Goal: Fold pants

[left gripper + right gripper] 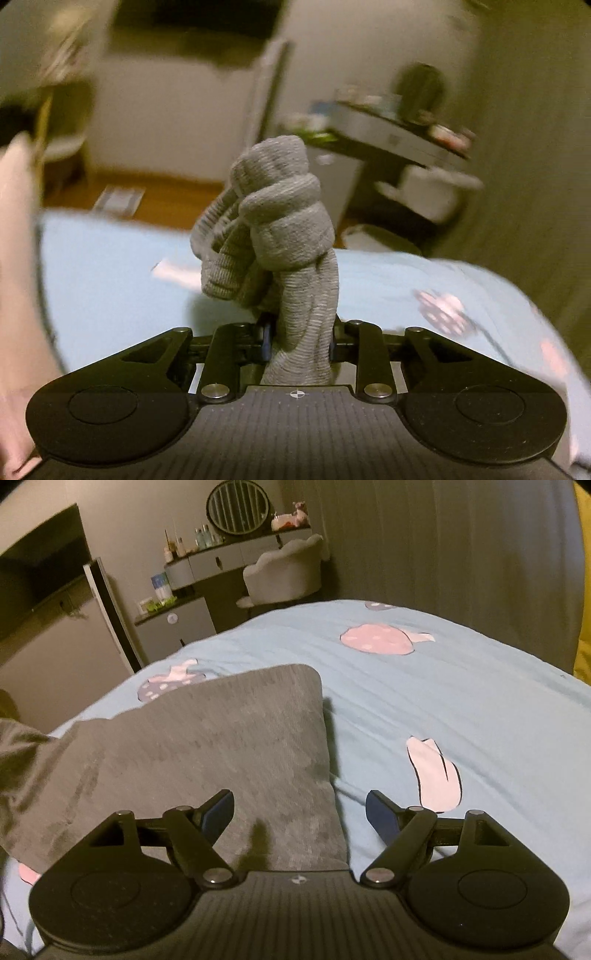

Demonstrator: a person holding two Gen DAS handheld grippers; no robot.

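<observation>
Here, the left gripper (300,341) lifts a bunched end of the pants (192,760), jaws pinching it, presumably to carry a fold. The right gripper (300,818), jaws spread, hovers above the pants lying flat on the bed (461,686), their edge at 12 o'clock.

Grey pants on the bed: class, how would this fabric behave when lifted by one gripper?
Probably floppy: the grey pants bunch and droop above the left gripper. Likely light: a small pinch holds them. On the bed they lie flat, so unlikely to roll.
</observation>
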